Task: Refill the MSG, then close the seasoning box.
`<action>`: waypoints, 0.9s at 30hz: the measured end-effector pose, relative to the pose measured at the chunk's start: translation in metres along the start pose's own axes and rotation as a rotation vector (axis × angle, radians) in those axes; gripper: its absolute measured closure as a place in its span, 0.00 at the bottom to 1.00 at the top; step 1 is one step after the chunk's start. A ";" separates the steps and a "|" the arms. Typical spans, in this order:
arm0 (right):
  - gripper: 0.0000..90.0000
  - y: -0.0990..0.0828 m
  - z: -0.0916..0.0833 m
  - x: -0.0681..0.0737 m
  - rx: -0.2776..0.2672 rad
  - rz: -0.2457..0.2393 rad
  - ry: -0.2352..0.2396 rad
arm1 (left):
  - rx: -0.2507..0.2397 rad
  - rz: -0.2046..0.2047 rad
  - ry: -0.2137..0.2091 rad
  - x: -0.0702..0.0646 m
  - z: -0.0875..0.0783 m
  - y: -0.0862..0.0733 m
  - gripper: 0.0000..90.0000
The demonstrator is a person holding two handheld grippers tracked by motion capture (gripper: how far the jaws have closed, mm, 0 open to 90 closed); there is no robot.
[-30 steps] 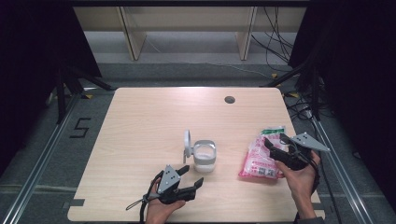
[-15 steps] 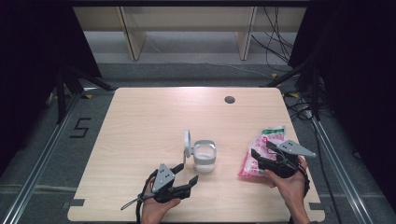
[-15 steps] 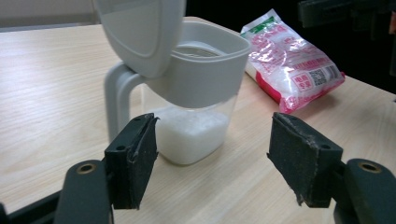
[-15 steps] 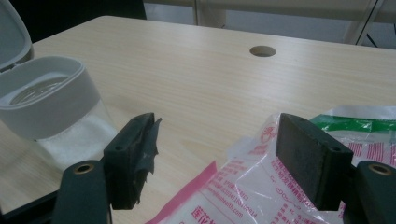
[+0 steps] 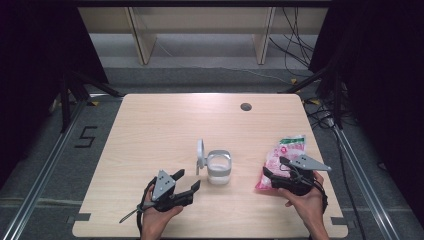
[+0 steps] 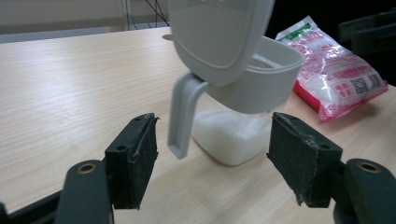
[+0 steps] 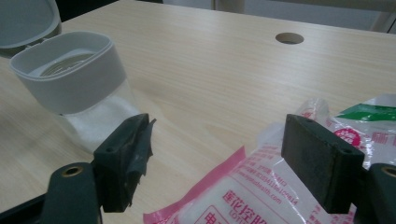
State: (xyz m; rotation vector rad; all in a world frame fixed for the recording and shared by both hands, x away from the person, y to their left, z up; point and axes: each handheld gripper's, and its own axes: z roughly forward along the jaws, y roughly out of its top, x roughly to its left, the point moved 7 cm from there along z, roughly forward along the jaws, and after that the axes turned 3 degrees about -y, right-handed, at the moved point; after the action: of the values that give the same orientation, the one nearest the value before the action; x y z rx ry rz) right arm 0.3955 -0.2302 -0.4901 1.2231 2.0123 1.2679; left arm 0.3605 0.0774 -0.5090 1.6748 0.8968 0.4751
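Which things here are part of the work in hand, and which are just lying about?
In hand:
- pink bag, between the open right tongs
- lidded container, lid up, ahead of the open left tongs

Lying about:
- table's round hole

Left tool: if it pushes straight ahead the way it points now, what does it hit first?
Probably the container: the left tool points at its grey handle, which hangs just ahead between the open jaws. Depth is uncertain.
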 end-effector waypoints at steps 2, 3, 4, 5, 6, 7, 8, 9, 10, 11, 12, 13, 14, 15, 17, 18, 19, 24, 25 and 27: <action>0.27 -0.002 -0.002 0.005 0.020 0.024 0.007 | 0.002 0.004 0.016 0.004 -0.001 0.001 0.36; 0.26 -0.002 -0.001 0.005 0.004 0.018 0.011 | 0.002 -0.003 0.020 0.006 -0.001 0.001 0.36; 0.26 -0.002 0.001 0.004 -0.004 -0.007 0.013 | 0.003 0.002 0.024 0.008 -0.002 0.002 0.36; 0.26 -0.002 0.000 0.007 0.002 0.003 0.023 | 0.002 -0.001 0.033 0.010 -0.002 0.002 0.36; 0.26 -0.003 -0.001 0.009 0.009 0.016 0.018 | 0.006 0.008 0.035 0.012 -0.002 0.003 0.37; 0.25 -0.003 -0.001 0.008 0.003 -0.005 0.021 | 0.001 0.003 0.039 0.014 -0.001 0.004 0.37; 0.25 -0.006 -0.002 0.011 0.029 0.013 0.027 | 0.004 0.007 0.043 0.015 -0.002 0.004 0.37; 0.25 -0.006 -0.002 0.012 0.024 0.017 0.028 | 0.005 0.014 0.042 0.016 -0.002 0.005 0.38; 0.25 -0.006 -0.001 0.013 0.016 0.016 0.035 | 0.004 0.013 0.042 0.017 -0.001 0.006 0.38; 0.25 -0.006 -0.001 0.011 0.019 -0.012 0.037 | 0.004 0.015 0.044 0.018 -0.001 0.006 0.38; 0.25 -0.007 -0.001 0.013 0.020 -0.005 0.031 | 0.008 0.012 0.049 0.018 -0.001 0.007 0.39; 0.25 -0.008 -0.002 0.014 0.025 -0.001 0.034 | 0.005 0.011 0.052 0.019 -0.001 0.008 0.39; 0.25 -0.007 -0.002 0.014 0.018 -0.017 0.036 | 0.006 0.018 0.050 0.020 0.000 0.009 0.40; 0.25 -0.009 -0.003 0.017 0.036 0.016 0.034 | 0.003 0.014 0.054 0.021 0.000 0.010 0.41; 0.25 -0.010 -0.003 0.016 0.027 -0.018 0.038 | -0.003 0.022 0.058 0.023 0.001 0.012 0.43; 0.25 -0.011 -0.004 0.019 0.032 0.000 0.045 | -0.011 0.024 0.056 0.024 0.002 0.013 0.44; 0.25 -0.012 -0.004 0.019 0.040 0.002 0.045 | -0.014 0.028 0.055 0.025 0.003 0.015 0.46; 0.26 -0.014 -0.006 0.017 0.036 -0.023 0.045 | -0.016 0.051 0.040 0.027 0.007 0.020 0.56; 0.26 -0.013 -0.007 0.017 0.030 -0.023 0.045 | -0.027 0.055 0.036 0.028 0.007 0.021 0.59; 0.26 -0.015 -0.008 0.020 0.038 0.004 0.044 | -0.037 0.056 0.033 0.030 0.008 0.023 0.64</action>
State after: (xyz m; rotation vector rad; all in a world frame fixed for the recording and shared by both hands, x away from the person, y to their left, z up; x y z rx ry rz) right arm 0.3734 -0.2194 -0.4980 1.2271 2.0753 1.2742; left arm 0.3923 0.0925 -0.4941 1.6663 0.8612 0.5555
